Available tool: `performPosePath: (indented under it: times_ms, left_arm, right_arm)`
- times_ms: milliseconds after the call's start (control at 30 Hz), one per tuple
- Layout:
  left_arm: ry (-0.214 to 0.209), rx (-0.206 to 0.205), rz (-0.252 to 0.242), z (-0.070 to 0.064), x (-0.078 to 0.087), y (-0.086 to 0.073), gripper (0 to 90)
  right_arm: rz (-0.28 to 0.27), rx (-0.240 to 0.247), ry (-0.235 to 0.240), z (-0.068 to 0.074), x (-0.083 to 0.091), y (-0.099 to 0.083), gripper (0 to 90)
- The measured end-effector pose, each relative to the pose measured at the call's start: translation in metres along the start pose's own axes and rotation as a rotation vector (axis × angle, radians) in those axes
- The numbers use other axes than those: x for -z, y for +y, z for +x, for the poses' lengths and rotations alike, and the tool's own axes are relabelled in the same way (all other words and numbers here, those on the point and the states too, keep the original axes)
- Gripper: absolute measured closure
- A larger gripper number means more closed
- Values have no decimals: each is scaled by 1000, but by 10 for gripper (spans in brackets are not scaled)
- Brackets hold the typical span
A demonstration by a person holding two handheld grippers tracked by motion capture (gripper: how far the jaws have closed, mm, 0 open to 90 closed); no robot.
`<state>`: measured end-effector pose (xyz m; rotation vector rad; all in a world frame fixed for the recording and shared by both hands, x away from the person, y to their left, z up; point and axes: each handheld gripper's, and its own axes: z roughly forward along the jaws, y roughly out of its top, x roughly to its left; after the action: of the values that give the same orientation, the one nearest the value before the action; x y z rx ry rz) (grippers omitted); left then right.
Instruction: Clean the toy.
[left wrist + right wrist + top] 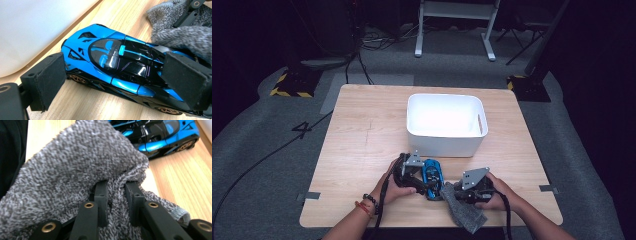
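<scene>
Two things in hand at the near edge of the tabletop (362,130), at 6 o'clock from the white bin (446,123): a blue toy sports car (117,65) and a grey terry cloth (75,170). Left claw (112,82) is spread, pads bracketing the car nose and tail; contact not certain. Right claw (116,202) is pinching a fold of the cloth, draped against the car's rear. Judgement: car rigid, glossy, likely slippery, thin trim fragile; hold the body ends. Cloth soft, light, grips anywhere.
</scene>
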<state>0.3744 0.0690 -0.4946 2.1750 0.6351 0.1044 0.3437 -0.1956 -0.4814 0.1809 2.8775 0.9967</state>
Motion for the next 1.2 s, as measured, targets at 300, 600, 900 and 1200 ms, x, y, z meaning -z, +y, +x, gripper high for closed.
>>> performPosePath:
  times_ms: [300,600,900,1200]
  left_arm:
    - [-9,2,-9,1,0,-1,57]
    - [-12,-3,-10,1,0,-2,58]
    - [-32,-16,-3,1,0,-2,57]
    - [-42,19,-6,3,0,-4,56]
  right_arm:
    - [-4,-188,-258,-51,-17,15,728]
    - [-6,-189,-340,-61,-35,33,738]
    - [2,-71,-130,-52,-25,25,760]
    - [11,-7,-59,-19,-11,13,754]
